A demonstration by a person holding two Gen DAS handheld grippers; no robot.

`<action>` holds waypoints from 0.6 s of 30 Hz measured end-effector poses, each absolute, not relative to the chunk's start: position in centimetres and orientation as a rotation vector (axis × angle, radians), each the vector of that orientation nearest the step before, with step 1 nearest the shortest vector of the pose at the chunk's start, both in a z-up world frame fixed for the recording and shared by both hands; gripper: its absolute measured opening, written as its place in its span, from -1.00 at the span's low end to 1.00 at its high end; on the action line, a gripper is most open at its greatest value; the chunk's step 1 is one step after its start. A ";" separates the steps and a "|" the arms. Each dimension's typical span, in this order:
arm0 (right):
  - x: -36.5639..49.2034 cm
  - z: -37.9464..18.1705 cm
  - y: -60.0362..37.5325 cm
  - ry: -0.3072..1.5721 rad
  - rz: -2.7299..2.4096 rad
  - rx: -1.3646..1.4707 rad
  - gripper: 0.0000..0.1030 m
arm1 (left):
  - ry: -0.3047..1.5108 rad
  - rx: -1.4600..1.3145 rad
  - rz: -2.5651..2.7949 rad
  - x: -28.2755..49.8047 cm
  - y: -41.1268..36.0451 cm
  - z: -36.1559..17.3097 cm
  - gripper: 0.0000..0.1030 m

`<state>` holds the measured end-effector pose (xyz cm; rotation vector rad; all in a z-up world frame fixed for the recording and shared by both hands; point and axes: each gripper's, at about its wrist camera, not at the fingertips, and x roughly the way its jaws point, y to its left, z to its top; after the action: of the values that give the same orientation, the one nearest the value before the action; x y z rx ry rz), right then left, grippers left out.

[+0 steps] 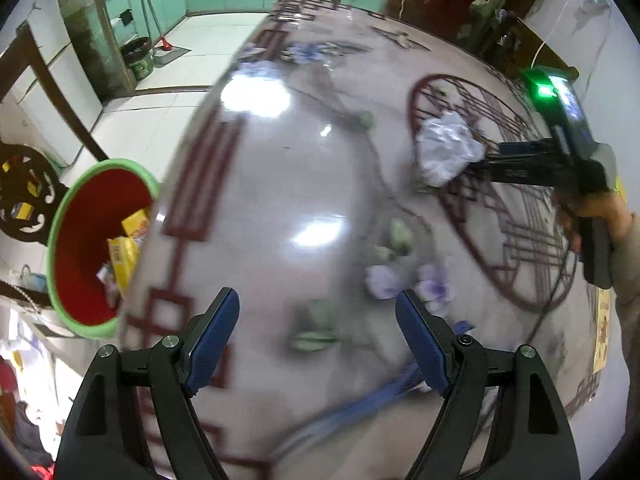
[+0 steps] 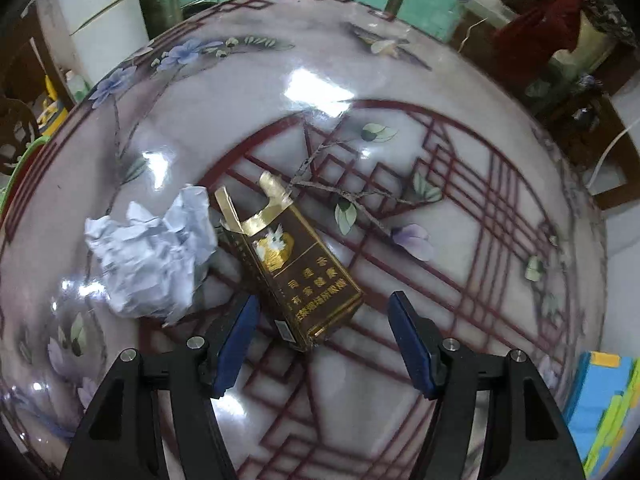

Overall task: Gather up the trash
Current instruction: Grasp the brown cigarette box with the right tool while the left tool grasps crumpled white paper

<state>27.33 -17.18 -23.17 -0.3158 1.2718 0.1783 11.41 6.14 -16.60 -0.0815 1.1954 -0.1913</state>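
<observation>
Trash remaining on the glossy floral-patterned round table: an opened brown-and-gold cigarette carton touching a crumpled white paper ball. Right gripper hangs just above the carton's near end, jaws apart and empty, seemingly lining up a pinch across its width. Left gripper is wide open, empty, over bare tabletop. The green-rimmed red bin waits beyond the table's left edge.

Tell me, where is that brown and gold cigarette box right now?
In the right wrist view the brown and gold cigarette box lies flat on the painted glossy table, lid torn open, just right of the crumpled white paper ball and just ahead of the open right gripper.
</observation>
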 end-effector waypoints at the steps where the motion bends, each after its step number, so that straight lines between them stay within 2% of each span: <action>1: 27.5 -23.7 -17.3 1.290 0.198 -0.303 0.12 | 1.196 -0.081 -0.192 11.5 5.1 -16.6 0.56; 2: 27.4 -23.6 -17.6 1.276 0.229 -0.271 0.00 | 1.193 -0.079 -0.194 11.6 4.4 -16.6 0.56; 5: 27.1 -23.4 -18.6 1.251 0.241 -0.255 -0.04 | 1.177 -0.063 -0.203 12.3 2.1 -16.3 0.56; 12: 22.6 -19.0 -23.0 1.121 0.194 -0.056 -0.04 | 1.139 -0.041 -0.207 16.9 -2.3 -16.4 0.56; 18: 18.2 -16.6 -25.1 1.047 0.132 0.017 -0.03 | 1.151 -0.024 -0.237 21.1 -5.8 -18.5 0.56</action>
<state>18.25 -25.08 -16.61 0.0165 1.0474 0.1318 21.12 -5.78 -18.54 -0.0241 1.1509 -0.2373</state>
